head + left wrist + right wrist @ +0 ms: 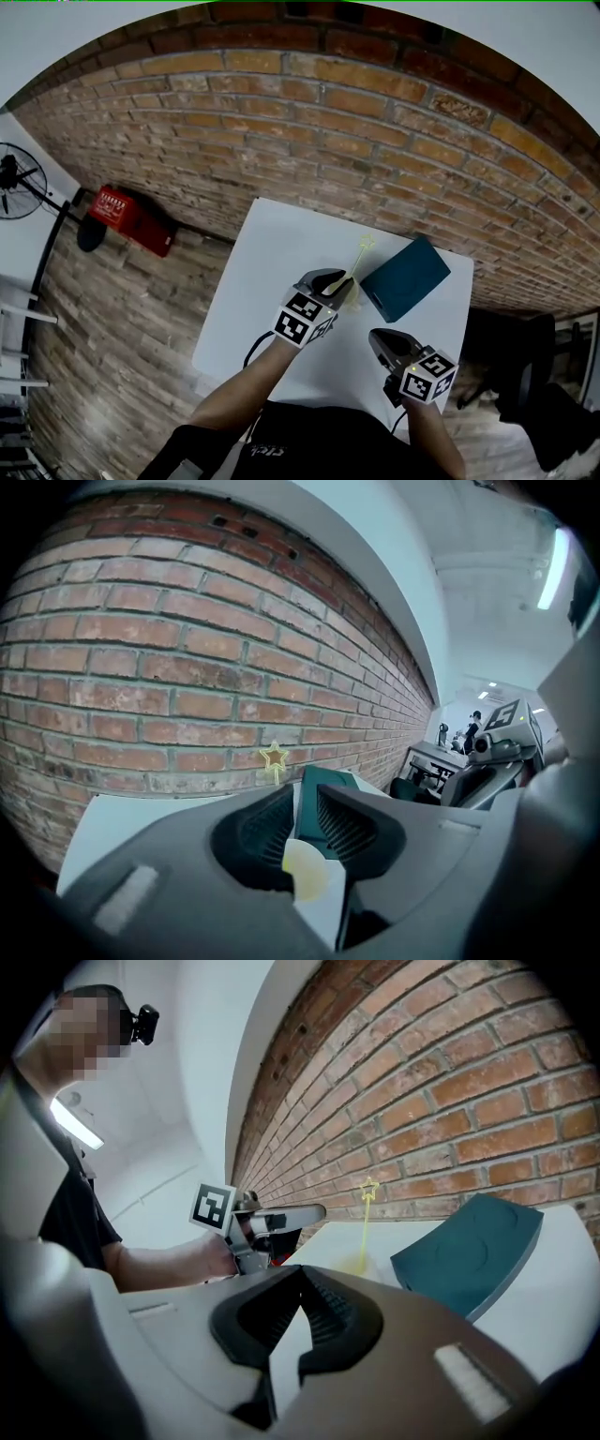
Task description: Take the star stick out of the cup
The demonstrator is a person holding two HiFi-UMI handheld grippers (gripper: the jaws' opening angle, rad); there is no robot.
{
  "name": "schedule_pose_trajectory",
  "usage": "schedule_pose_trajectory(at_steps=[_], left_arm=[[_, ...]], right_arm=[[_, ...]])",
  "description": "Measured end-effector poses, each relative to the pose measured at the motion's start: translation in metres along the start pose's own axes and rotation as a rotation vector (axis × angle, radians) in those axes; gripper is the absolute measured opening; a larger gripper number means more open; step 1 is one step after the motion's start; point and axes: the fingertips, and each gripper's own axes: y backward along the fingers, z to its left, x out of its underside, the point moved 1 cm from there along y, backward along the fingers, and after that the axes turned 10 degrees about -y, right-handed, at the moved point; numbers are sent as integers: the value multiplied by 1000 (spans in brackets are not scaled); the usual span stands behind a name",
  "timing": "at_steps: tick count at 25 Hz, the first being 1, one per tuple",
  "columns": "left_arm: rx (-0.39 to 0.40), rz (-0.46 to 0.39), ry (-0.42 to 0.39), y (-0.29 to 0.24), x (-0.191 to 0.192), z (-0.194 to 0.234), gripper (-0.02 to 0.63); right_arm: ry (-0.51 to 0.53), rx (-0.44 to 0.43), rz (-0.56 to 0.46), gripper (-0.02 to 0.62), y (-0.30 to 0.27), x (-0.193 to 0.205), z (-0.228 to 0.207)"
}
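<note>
A thin yellow star stick (pixel 360 249) stands upright in a small pale translucent cup (pixel 352 298) on the white table (pixel 272 281). My left gripper (pixel 339 279) is right at the cup. In the left gripper view its jaws (pixel 307 794) stand a little apart, with a pale yellow piece of the cup (pixel 305 872) low between them and the star (pixel 274 757) beyond. My right gripper (pixel 378 337) hovers nearer the table's front edge, its tips (pixel 302 1274) together with nothing between them. From there I see the stick (pixel 366 1213) and cup (pixel 354 1262) ahead.
A teal box (pixel 405 277) lies just right of the cup, close to both grippers (pixel 469 1251). Brick wall runs behind the table. A red case (pixel 127 217) and a fan (pixel 19 178) are off to the left, and a dark chair (pixel 506 361) is at the right.
</note>
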Motion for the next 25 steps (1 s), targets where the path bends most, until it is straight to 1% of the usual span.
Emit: schedule_pose_trajectory(at_steps=[3, 7, 11, 14, 21, 25], left_arm=[[40, 18, 3, -14, 9, 5, 97], [72, 49, -25, -36, 22, 14, 122], [77, 86, -16, -51, 36, 18, 132], [81, 110, -13, -60, 44, 18, 130], [55, 175, -19, -74, 59, 21, 130], [54, 215, -53, -75, 65, 19, 127]], right_arm=[[-16, 31, 0, 0, -7, -6, -1], [-24, 52, 7, 2, -10, -3, -4], [-40, 74, 26, 2, -1, 7, -8], [-38, 87, 21, 2, 7, 4, -14], [-64, 67, 30, 2, 19, 13, -18], [-74, 54, 23, 2, 28, 15, -18]])
